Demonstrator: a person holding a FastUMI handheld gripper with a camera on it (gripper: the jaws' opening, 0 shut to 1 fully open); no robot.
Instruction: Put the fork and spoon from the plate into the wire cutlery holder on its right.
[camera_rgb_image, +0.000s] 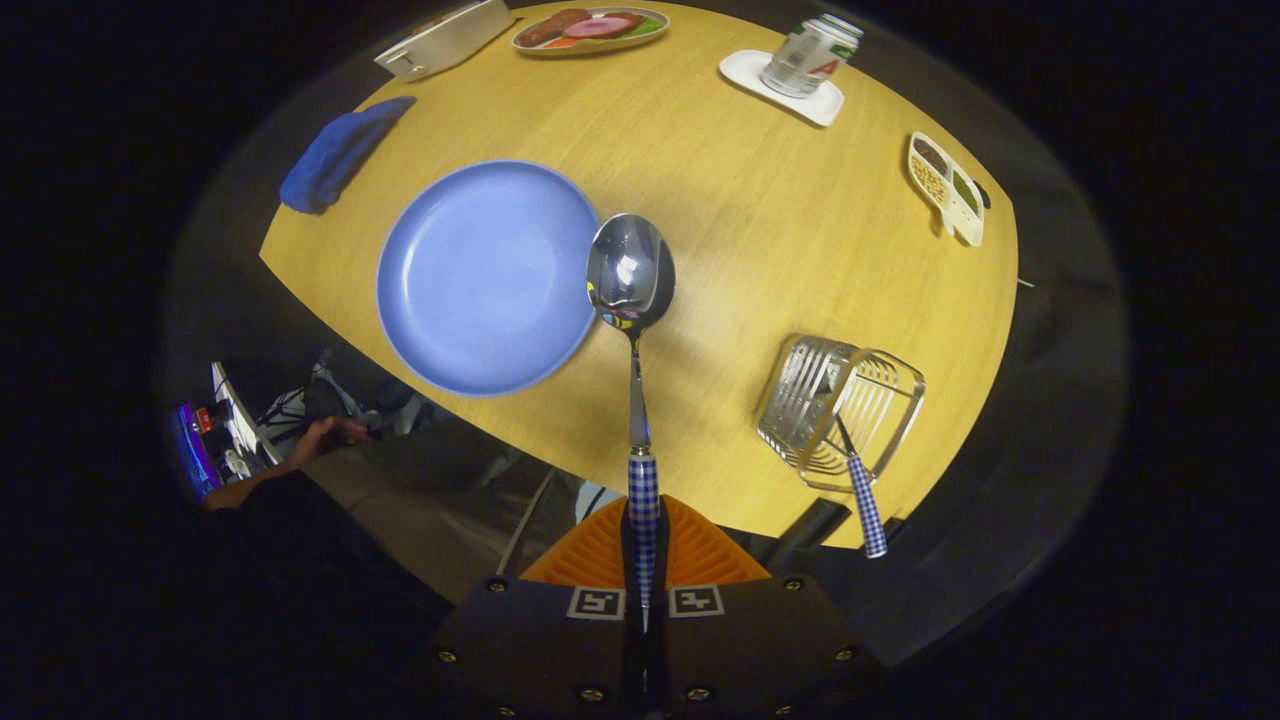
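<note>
My gripper (644, 545) is shut on the blue-checked handle of the spoon (632, 275), held high over the wooden table (760, 250). The spoon's shiny bowl points ahead, over the right rim of the bare blue plate (487, 278). The orange fingers (700, 550) press the handle from both sides. To the right, near the table's front edge, stands the wire cutlery holder (838, 410). The fork (860, 490) rests in it with its checked handle sticking out toward me.
A folded blue cloth (338, 152) lies left of the plate. At the far side are a white box (445, 38), a dish of food (590, 28), a can (810, 55) on a white coaster and a small divided dish (946, 187). A person's hand (325, 435) shows below the table's left edge.
</note>
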